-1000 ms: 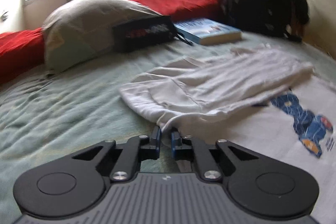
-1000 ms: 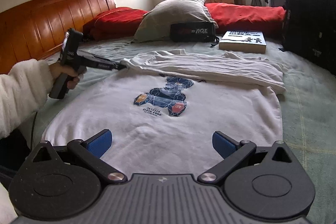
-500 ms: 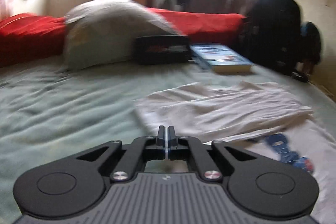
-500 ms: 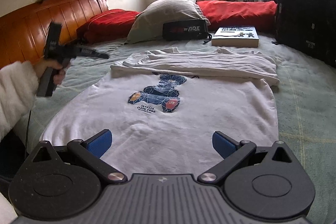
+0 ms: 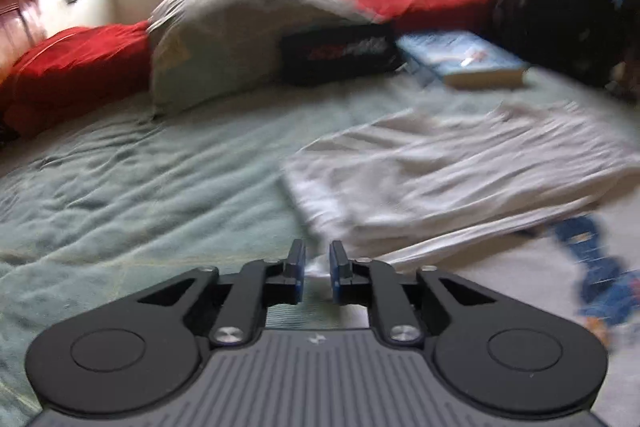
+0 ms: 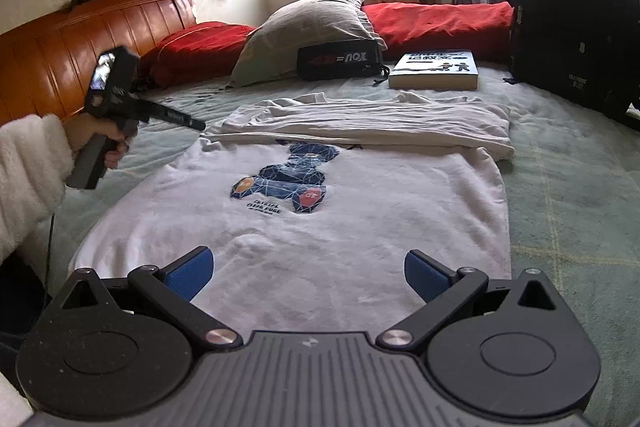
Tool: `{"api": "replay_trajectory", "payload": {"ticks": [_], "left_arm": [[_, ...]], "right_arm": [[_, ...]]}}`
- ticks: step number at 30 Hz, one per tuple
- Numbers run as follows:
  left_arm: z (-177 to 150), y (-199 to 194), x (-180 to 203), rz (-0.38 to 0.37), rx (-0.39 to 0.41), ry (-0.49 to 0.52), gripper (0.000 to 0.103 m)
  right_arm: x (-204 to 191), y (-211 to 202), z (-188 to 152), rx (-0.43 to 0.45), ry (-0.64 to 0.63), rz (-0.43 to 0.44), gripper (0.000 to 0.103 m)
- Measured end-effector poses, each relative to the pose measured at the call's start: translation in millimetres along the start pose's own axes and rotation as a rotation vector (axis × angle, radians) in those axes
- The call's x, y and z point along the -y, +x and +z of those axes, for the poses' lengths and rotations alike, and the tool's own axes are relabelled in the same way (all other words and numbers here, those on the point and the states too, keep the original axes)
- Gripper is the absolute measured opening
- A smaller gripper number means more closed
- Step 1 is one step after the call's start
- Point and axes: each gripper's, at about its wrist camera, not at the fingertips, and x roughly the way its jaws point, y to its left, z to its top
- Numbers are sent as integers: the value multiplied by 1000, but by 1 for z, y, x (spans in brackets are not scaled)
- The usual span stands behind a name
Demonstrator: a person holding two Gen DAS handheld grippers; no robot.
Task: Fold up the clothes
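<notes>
T-shirt (image 6: 304, 227): white with a blue printed figure, spread flat mid-bed, its far portion folded over into a long band toward the pillow side.
Bed (image 6: 568, 195): pale green cover; grey pillow (image 6: 304, 31), black pouch (image 6: 340, 61) and book (image 6: 436, 71) along the far edge.
Left gripper (image 5: 317, 269): jaws narrow and opening, nothing pinched between them, just off the folded band's left corner.
Right gripper (image 6: 308, 273): jaws wide, empty, over the shirt's near hem.
Person: a white fleecy sleeve (image 6: 28, 171) at the bed's left edge.
</notes>
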Motion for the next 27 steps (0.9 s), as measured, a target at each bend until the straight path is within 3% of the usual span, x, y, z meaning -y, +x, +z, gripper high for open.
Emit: {"api": "replay_trajectory", "payload": {"ticks": [4, 6, 9, 14, 19, 27], "left_arm": [[6, -32, 23, -71, 22, 58, 42], [7, -49, 39, -93, 4, 93, 63], [-2, -75, 61, -122, -37, 129, 83], [-46, -109, 97, -193, -94, 193, 84], [-95, -117, 124, -169, -115, 257, 84], [-127, -124, 115, -121, -138, 77, 91]], "right_arm": [[-6, -3, -1, -9, -18, -19, 103], [-7, -6, -2, -13, -22, -26, 103], [-6, -7, -7, -38, -17, -37, 103], [-4, 4, -27, -98, -16, -71, 103], [-2, 16, -43, -117, -41, -101, 103], [-1, 15, -54, -80, -68, -95, 103]]}}
